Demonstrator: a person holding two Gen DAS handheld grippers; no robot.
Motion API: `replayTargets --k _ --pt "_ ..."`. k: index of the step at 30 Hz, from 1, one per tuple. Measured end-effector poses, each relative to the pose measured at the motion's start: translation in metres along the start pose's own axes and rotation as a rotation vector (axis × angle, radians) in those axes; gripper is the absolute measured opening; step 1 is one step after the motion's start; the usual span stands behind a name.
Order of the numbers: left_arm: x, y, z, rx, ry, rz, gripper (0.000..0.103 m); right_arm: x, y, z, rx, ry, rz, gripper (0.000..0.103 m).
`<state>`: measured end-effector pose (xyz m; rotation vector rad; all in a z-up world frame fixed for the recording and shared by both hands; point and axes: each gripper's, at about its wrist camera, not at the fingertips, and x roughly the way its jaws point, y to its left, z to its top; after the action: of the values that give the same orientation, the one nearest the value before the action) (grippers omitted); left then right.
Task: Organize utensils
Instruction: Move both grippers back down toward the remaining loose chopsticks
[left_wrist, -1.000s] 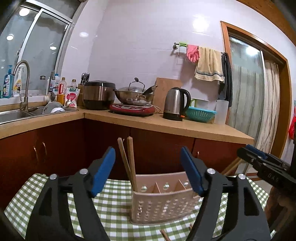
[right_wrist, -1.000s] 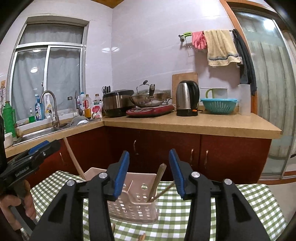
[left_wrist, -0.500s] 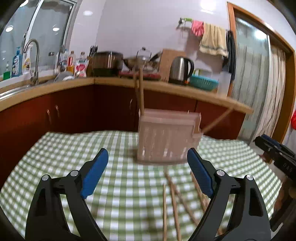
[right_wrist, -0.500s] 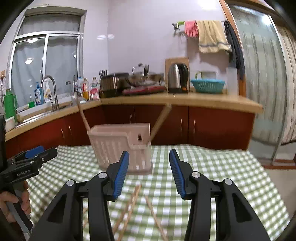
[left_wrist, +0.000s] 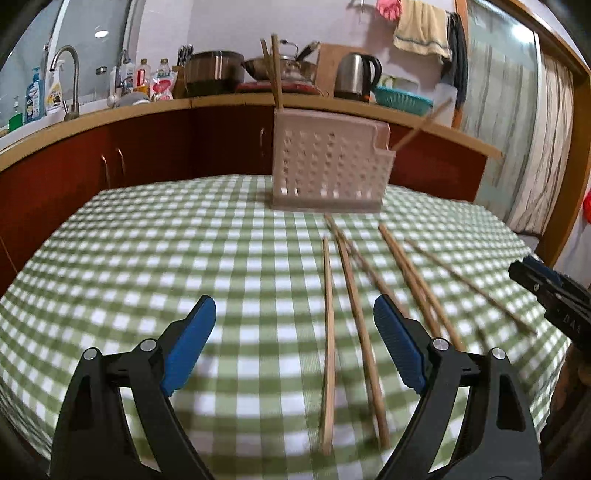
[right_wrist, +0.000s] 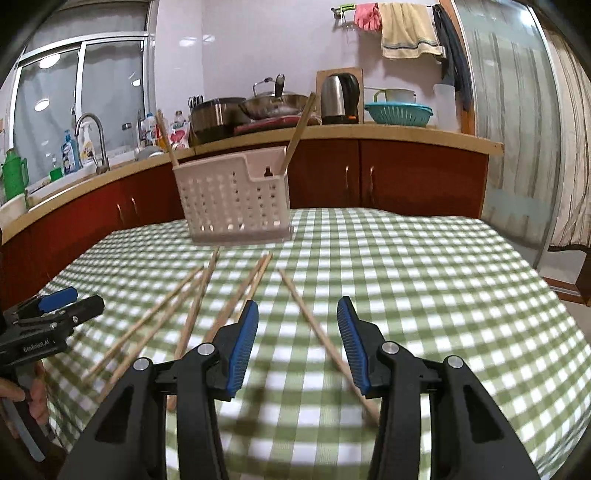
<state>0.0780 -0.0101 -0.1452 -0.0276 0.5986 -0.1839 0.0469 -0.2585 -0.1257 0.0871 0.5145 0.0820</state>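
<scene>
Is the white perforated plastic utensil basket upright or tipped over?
Upright: the white perforated plastic utensil basket stands on its base on the checked tablecloth, with wooden chopsticks sticking up.

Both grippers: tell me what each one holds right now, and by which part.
Nothing is held. The left gripper and the right gripper are both open above the checked tablecloth, with loose chopsticks lying untouched below them.

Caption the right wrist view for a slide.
Open right tongs above loose chopsticks on the checked tablecloth, perforated utensil basket behind.
</scene>
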Motion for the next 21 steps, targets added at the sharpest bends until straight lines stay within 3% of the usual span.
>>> replayTargets --k 7,12,16,19,21 --pt "0.0 -0.004 -0.028 0.024 0.05 -0.003 0.082 -0.005 0.003 -0.019 -0.006 0.017 0.019 0.044" --pt "0.008 -0.002 -0.039 0.027 0.105 -0.002 0.062 -0.007 0.009 -0.023 -0.017 0.018 0.035 0.043" --pt "0.007 -0.004 -0.043 0.067 0.101 0.022 0.055 -0.007 0.014 -0.023 -0.023 0.018 0.046 0.043" --pt "0.005 -0.004 -0.045 0.084 0.09 0.012 0.038 -0.004 0.019 -0.024 -0.026 0.027 0.062 0.04" --pt "0.005 -0.003 -0.044 0.087 0.089 0.004 0.022 -0.002 0.024 -0.027 -0.036 0.039 0.077 0.038"
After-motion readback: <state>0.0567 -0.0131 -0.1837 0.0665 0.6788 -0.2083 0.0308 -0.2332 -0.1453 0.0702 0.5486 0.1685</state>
